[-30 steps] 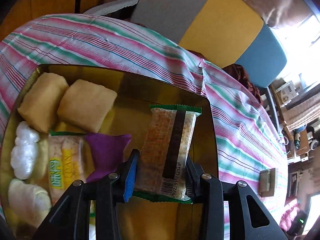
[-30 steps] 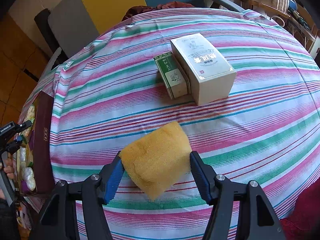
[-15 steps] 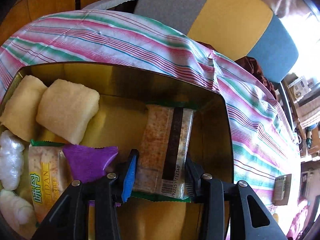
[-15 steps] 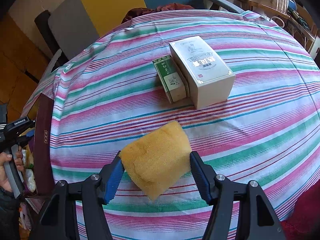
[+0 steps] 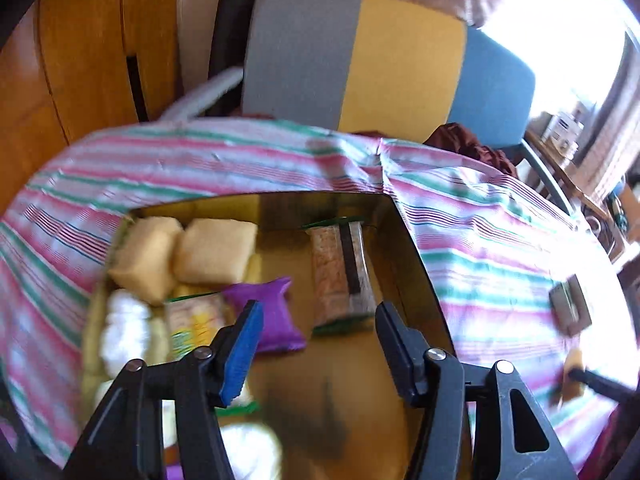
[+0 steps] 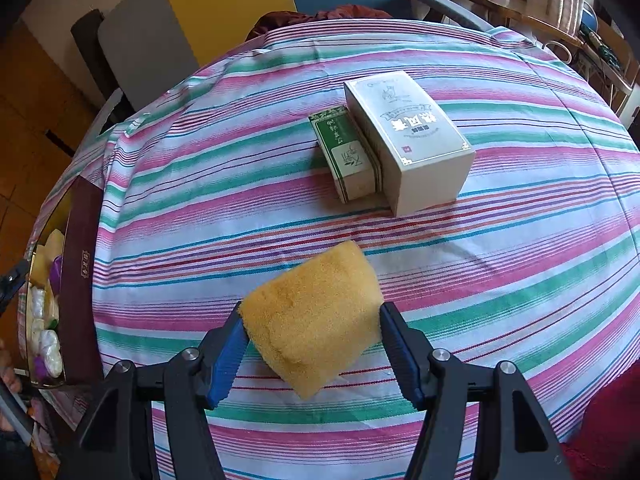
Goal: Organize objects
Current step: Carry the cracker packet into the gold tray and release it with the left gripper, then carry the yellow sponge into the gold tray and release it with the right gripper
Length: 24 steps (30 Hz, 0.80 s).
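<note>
In the left wrist view my left gripper is open and empty, raised over a gold-lined box. A cracker packet lies in the box just beyond the fingertips. Beside it lie a purple pouch, two yellow sponge cakes, another cracker pack and white wrapped sweets. In the right wrist view my right gripper is shut on a yellow sponge cake, held above the striped tablecloth. The box shows at the far left.
A white carton and a smaller green-and-white carton lie side by side mid-table. A grey, yellow and blue chair stands behind the table. Shelves with clutter are at the right.
My left gripper opened and let go of the cracker packet, which now lies in the box, then pulled back and up. My right gripper still holds the sponge cake.
</note>
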{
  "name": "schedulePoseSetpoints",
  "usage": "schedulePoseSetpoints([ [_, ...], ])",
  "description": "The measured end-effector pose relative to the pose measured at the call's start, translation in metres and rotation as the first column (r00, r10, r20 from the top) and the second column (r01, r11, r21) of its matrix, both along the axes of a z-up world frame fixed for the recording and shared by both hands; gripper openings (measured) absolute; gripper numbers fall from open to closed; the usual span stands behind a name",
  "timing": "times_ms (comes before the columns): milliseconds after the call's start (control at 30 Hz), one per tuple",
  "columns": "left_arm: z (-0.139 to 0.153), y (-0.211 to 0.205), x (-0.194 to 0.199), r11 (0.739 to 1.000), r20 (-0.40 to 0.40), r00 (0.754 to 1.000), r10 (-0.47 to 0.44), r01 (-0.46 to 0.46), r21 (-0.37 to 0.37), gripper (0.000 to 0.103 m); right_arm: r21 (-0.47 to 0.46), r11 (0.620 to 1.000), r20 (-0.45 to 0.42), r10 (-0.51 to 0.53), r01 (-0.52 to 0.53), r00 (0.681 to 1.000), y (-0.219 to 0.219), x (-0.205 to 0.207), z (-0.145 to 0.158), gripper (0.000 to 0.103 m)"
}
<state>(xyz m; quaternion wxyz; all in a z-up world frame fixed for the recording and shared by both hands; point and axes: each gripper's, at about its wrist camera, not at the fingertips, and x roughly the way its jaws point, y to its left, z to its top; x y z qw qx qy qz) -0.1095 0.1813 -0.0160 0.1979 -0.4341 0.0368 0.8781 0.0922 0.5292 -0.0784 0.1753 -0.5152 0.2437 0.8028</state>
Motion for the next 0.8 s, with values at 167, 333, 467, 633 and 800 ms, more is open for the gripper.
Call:
schedulePoseSetpoints([
  [167,0.014,-0.033,0.034,1.000,-0.093,0.996,0.000,-0.002,-0.021,0.062,0.016,1.000,0.010,0.010,-0.010,1.000,-0.002,-0.001,0.000,0.065],
  [333,0.017,-0.056,0.055,0.998,-0.157,0.988,0.004,-0.013,-0.057,0.062,0.051,0.998,0.025,0.024,-0.025,0.999,-0.009,-0.003,0.001,0.065],
  [467,0.017,-0.072,0.064,0.998,-0.174,0.985,0.010,-0.020,-0.057,0.062,0.063,0.997,-0.002,0.034,-0.034,0.999,-0.017,-0.003,0.009,0.065],
  [633,0.012,-0.083,0.071,0.999,-0.162,0.987,0.016,-0.023,-0.044,0.062,0.084,0.993,-0.046,0.089,-0.085,0.995,-0.047,-0.013,0.025,0.065],
  [800,0.008,-0.094,0.076,0.999,-0.159,0.987,0.028,-0.034,-0.036,0.062,0.077,0.986,-0.107,0.155,-0.147,0.982,-0.084,-0.036,0.044,0.065],
])
